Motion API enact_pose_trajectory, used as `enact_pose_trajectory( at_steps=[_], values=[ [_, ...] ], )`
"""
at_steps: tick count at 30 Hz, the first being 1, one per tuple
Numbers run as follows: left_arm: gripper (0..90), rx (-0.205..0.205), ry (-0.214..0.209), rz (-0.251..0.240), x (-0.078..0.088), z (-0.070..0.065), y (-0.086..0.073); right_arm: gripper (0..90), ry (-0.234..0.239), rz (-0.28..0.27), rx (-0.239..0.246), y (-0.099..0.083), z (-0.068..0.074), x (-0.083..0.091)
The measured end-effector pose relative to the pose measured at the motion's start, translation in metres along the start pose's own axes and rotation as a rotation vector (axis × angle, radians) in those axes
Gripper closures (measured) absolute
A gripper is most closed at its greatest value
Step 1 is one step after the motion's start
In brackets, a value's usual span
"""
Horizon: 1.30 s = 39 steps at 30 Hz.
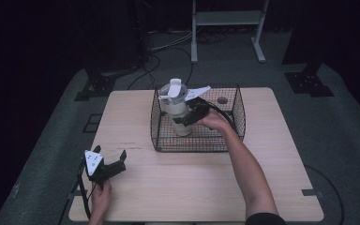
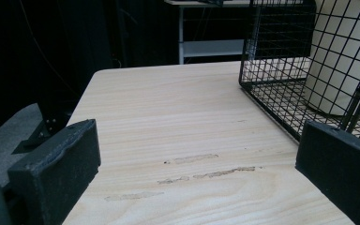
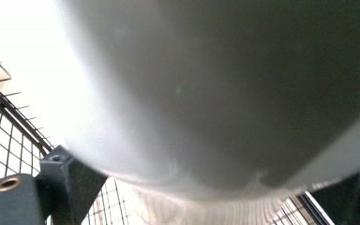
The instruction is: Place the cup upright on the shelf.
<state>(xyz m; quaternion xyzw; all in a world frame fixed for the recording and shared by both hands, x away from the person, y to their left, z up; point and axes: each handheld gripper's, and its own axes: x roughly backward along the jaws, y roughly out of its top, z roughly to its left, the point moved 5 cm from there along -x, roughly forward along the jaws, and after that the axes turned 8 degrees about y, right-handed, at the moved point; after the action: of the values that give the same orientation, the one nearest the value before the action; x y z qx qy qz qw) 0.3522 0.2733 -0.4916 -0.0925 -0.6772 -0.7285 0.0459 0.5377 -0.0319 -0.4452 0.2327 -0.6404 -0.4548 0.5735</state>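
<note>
1. Bottle work is the step in hand: a tall white bottle [image 1: 178, 110] with a flip-top lid stands upright inside a black wire basket [image 1: 236, 119] on the wooden table [image 1: 272, 187].
2. The right gripper [image 1: 191, 114] reaches over the basket's near rim and meets the bottle at mid-body. In the right gripper view the pale bottle wall [image 3: 215, 84] presses close between the two black jaws, one low on each side, so I judge the gripper clenched on the bottle rather than merely beside it.
3. The bottle's base seems to sit at or just above the basket floor; the pictures do not settle whether it is resting or already lifted.
4. The left gripper [image 1: 108, 161] lies near the table's front left corner, well apart from the basket. Its jaws stand wide apart with only bare tabletop between them in the left gripper view, so it is released and holding nothing.
5. From that view the basket [image 2: 281, 61] and bottle [image 2: 337, 61] lie ahead and to one side.
6. Judged from this, the bottle is either being taken out or set down. A lift would call for a straight rise to clear the rim; a placement would call for letting go only once the base sits flat.
7. A tilted grip could catch the lid on the wire.
</note>
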Motion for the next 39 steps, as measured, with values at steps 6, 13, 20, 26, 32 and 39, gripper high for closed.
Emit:
enact_pose_trajectory(
  at_steps=[6, 13, 20, 26, 32, 39],
  values=[
    [0.0, 0.003, 0.001, 0.0, 0.0, -0.001, 0.0, 9.2, -0.02, 0.024, -0.011, -0.004, -0.001, 0.008],
    [0.0, 0.001, 0.001, 0.001, 0.0, -0.001, 0.0, 9.6, -0.026, 0.041, -0.017, -0.006, -0.001, 0.013],
    [0.0, 0.0, 0.001, 0.0, 0.0, -0.001, 0.0, 10.1, -0.033, 0.044, -0.02, -0.008, 0.0, 0.016],
    [0.0, -0.007, 0.003, 0.007, -0.001, -0.001, 0.0, 10.9, -0.03, 0.032, -0.027, -0.012, 0.0, 0.02],
    [0.0, -0.005, 0.003, 0.004, -0.002, -0.001, 0.0, 11.3, -0.03, 0.038, -0.028, -0.013, 0.0, 0.022],
    [0.0, -0.01, 0.001, 0.005, -0.001, -0.002, 0.0, 13.1, -0.023, 0.054, -0.059, -0.016, 0.001, 0.028]
  ],
)
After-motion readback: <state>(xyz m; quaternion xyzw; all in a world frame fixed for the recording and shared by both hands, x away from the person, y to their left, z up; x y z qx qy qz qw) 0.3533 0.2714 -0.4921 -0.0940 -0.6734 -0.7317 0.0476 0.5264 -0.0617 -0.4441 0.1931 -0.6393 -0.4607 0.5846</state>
